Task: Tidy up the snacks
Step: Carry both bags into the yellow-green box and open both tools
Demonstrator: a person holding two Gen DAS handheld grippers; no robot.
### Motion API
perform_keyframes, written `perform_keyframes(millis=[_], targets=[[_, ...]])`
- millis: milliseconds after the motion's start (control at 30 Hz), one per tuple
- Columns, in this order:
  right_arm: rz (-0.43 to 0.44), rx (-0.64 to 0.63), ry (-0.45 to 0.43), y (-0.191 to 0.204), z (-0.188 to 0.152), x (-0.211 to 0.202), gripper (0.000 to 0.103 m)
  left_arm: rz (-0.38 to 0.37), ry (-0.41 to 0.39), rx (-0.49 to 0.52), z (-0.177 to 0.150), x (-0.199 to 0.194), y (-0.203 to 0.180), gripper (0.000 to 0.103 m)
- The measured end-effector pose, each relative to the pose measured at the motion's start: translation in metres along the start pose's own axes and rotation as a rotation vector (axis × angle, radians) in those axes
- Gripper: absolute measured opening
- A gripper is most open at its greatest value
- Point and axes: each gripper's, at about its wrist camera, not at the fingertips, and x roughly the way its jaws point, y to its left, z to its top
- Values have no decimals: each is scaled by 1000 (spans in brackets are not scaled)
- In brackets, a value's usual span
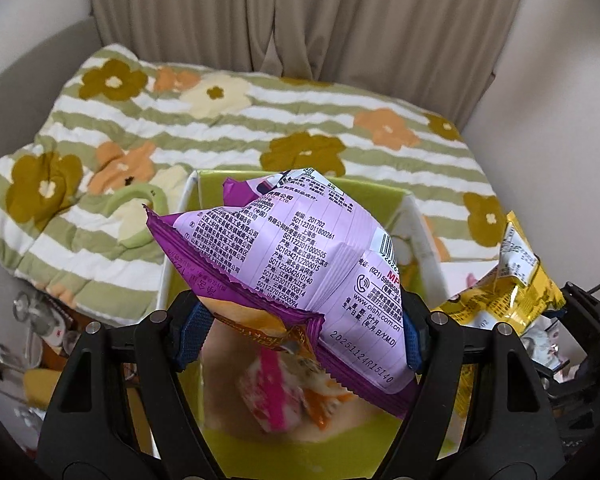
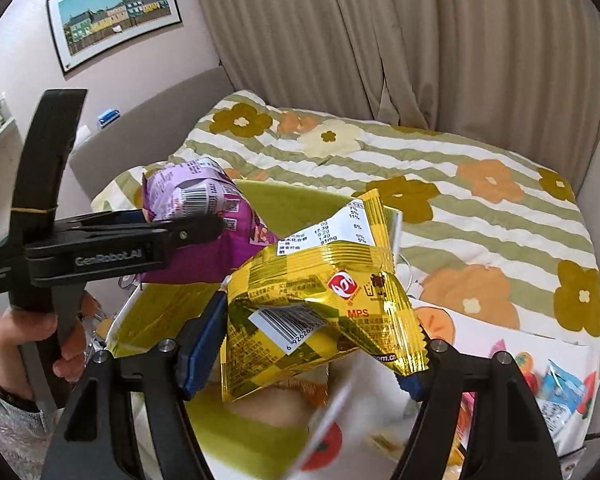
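Two packets in hand, we judge: transport step.

Left wrist view: left gripper (image 1: 300, 332) jaws pinching purple snack bag (image 1: 296, 248), held above green box (image 1: 404, 204) on bed (image 1: 228, 128). Next: lower, release inside.

Right wrist view: right gripper (image 2: 304, 344) jaws pinching yellow snack bag (image 2: 320, 300) near box rim. Left gripper alongside crowds the opening; we go one at a time. Loose packets (image 2: 560, 396) lie at right.

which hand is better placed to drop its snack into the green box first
Left, probably. The left gripper holds the purple snack bag directly above the green box opening. The right gripper holds the yellow snack bag more toward the box's right edge.
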Motion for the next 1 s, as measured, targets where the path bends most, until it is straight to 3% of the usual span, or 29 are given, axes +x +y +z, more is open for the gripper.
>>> perform_keyframes(millis=[67,167,200,433,600,800,867,900,933,1000], targets=[[-3,14,16,0,4,11,69,-16,32,2,4,18,9,76],[-20,31,45,-2,6,27,69,15,61,13,5,35,16,99],[-26,37,56,-3,6,31,69,16,58,13,4,37,19,100],[-43,47,116,-6,9,52,70,24,54,-33,-17,28,36,100],[-2,50,134,-10,17,62,70,31,40,-113,-40,8,45,100],[36,17,146,-7,36,82,73,66,49,-118,-47,4,45,100],[53,28,149,-9,38,90,81,66,42,-128,-47,1,47,100],[56,32,142,-10,39,92,96,69,41,-127,-48,0,47,100],[50,37,137,-11,39,95,103,74,43,-124,-48,0,47,100],[45,41,152,-11,36,95,103,85,47,-110,-52,-2,46,100]])
